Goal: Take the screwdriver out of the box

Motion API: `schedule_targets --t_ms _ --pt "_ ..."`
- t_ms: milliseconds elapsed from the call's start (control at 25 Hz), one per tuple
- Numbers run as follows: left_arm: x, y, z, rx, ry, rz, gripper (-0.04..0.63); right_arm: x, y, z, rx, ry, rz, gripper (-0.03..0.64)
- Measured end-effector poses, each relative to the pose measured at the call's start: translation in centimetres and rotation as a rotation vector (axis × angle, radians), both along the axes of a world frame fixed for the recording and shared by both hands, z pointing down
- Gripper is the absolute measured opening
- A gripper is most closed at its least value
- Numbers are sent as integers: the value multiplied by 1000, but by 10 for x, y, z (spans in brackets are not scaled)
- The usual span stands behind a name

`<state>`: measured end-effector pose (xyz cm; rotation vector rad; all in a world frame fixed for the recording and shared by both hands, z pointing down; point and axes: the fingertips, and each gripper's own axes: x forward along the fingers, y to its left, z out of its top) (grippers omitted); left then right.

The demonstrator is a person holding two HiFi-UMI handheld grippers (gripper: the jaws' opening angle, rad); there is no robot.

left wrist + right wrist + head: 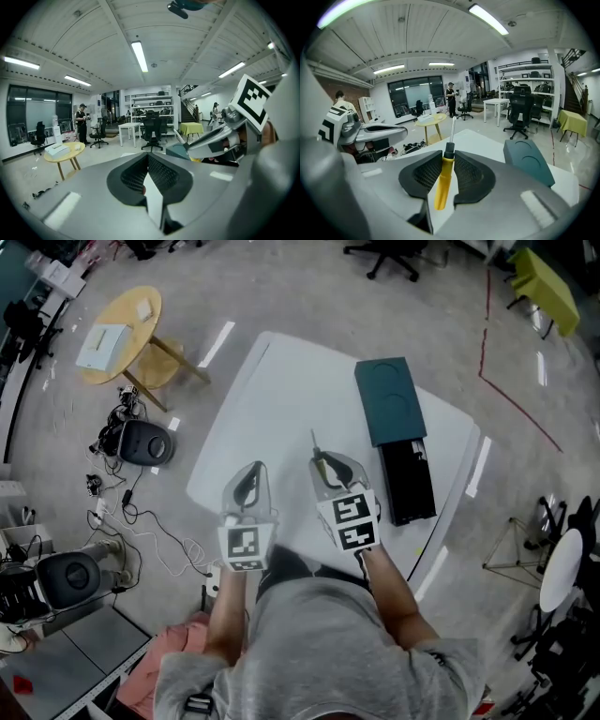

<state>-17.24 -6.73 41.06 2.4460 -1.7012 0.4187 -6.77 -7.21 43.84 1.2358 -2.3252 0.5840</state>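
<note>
A yellow-handled screwdriver point(442, 183) with a black collar and a steel shaft is clamped in my right gripper point(448, 157), tip pointing away over the white table point(281, 381). In the head view the right gripper point(324, 465) hovers above the table's near part, left of the open black box point(409, 482). The box's teal lid point(392, 399) lies just beyond the box. My left gripper point(250, 472) is level with the right one and to its left. Its jaws point(148, 159) are shut with nothing between them.
A round yellow table point(117, 334) stands on the floor at the far left, with cables and a black device point(145, 442) near it. Office chairs, white desks and a standing person point(81, 123) are far across the room. A yellow-green covered table point(544, 282) is at the far right.
</note>
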Motion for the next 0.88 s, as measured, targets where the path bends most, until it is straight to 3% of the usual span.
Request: schedule_targets --t_ms 400,880 --pt "-66 -11 32 -68 18 -58 11 -64 -24 38 -66 35 -46 83" --pt "-109 -45 103 -198 42 -32 11 -106 -65 110 -195 89 -24 83"
